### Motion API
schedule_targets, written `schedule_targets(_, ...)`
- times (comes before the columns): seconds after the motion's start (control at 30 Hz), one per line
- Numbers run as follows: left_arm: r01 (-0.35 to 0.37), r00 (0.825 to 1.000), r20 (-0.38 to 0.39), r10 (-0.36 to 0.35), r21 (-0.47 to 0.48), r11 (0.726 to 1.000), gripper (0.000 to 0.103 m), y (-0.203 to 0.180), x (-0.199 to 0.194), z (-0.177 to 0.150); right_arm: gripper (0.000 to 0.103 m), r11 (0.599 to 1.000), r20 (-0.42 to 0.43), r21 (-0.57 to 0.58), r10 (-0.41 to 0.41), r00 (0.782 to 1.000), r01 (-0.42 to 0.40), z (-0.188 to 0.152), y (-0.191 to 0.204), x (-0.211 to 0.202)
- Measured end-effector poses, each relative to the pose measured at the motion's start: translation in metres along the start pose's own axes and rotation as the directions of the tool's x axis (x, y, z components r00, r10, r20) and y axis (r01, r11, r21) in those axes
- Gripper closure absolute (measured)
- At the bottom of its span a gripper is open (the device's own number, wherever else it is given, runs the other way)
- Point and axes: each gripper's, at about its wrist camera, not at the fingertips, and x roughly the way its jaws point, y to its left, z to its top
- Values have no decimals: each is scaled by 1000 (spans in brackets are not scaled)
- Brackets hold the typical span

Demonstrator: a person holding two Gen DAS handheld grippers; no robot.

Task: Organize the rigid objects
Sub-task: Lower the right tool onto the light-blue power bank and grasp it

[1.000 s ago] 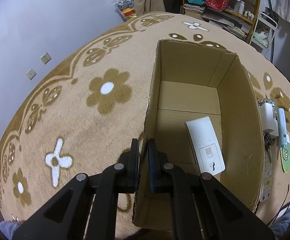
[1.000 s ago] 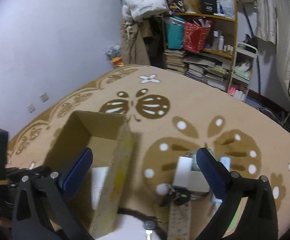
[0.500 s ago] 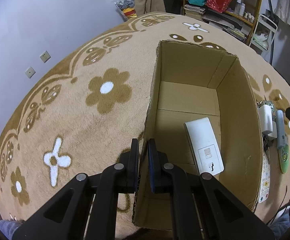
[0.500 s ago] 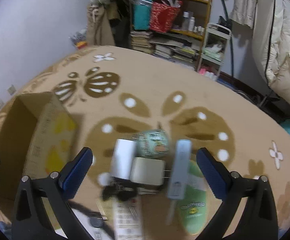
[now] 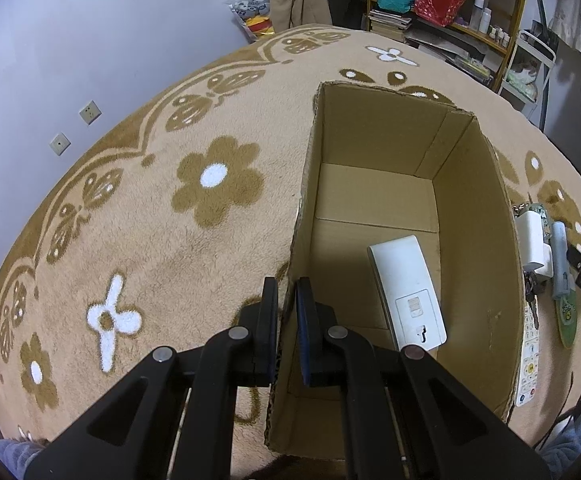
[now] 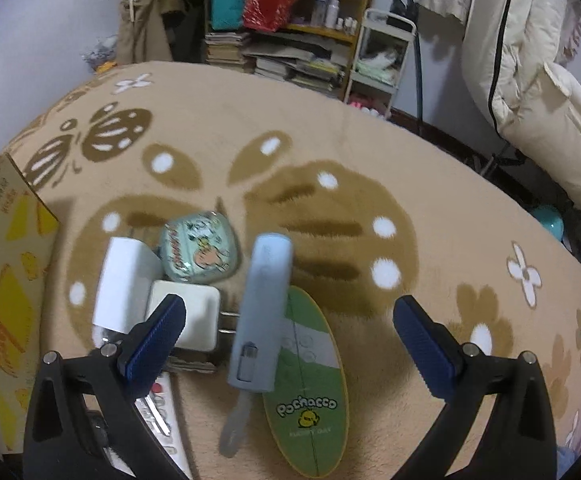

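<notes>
box (image 5: 478, 240) mostly open inside, white device (image 5: 408, 292) on floor, clutter (image 6: 194, 292) beside

Soft indoor light falls from overhead, casting a dark shadow inside the cardboard box (image 5: 478, 240) at its near end, while the right wrist view is motion-blurred and both fisheye pictures bend and darken toward their corners.

Place: a lived-in home room — a bedroom, it seems
Signs: plush flower-patterned blanket (image 5: 150, 240), cluttered shelf (image 6: 290, 20) of books and bottles — bedding (image 6: 530, 80) heaped aside
</notes>
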Motion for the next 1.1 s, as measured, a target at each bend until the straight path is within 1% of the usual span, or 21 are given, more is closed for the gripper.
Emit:
schedule_targets(0.1,0,1000,-1,0,5,1000,96,-1,0,0,0,999,-26,-13,-29,999,29,-4,-1,7)
schedule_targets(0.13,-1,1000,-1,1,7,1000,96,-1,0,0,3,999,-32,-9,-31,999,30,-6,-3,9)
schedule_targets(0.17,-2,1000,-1,2,9,1000,97,-2,0,0,10,1000,-39,-1,-19,999,19,-7,-5,11)
schedule_targets(0.2,-3,1000,0,3,9,1000,97,-2,-1,0,28,1000,-49,5,-4,999,5,-8,-6,13)
schedule_targets(0.23,-2,1000,0,2,8,1000,97,-2,-1,0,41,999,-71,22,25,997,-24,-8,-8,16)
schedule_targets(0.33,-2,1000,0,2,8,1000,97,-2,0,0,51,993,-81,71,102,991,-97,-12,-13,19)
schedule_targets(0.5,-5,1000,2,5,7,1000,97,-3,-1,0,53,984,-85,107,154,984,-145,-13,-10,21)
schedule_targets(0.57,-4,1000,2,4,7,1000,97,-3,-1,0,53,974,-87,134,197,976,-185,-13,-9,22)
schedule_targets(0.6,-3,1000,2,3,6,1000,97,-3,0,0,53,972,-90,137,202,975,-189,-13,-7,23)
schedule_targets(0.7,-4,1000,2,4,7,1000,97,-4,-1,0,53,983,-94,109,161,982,-150,-13,-2,25)
schedule_targets(0.73,-4,1000,2,4,6,1000,97,-3,-1,0,53,985,-108,107,145,983,-134,-14,-1,29)
schedule_targets(0.83,-5,1000,2,5,7,1000,97,-3,0,0,53,980,-121,142,158,980,-140,-16,-5,35)
schedule_targets(1.0,-4,1000,2,4,7,1000,96,-3,0,0,53,981,-121,148,145,982,-127,-14,-6,38)
schedule_targets(1.03,-4,1000,2,4,6,1000,96,-3,0,0,56,985,-119,132,129,985,-113,-14,-2,38)
schedule_targets(1.1,-4,1000,2,4,7,1000,96,-3,0,0,72,987,-106,116,127,986,-115,-15,0,38)
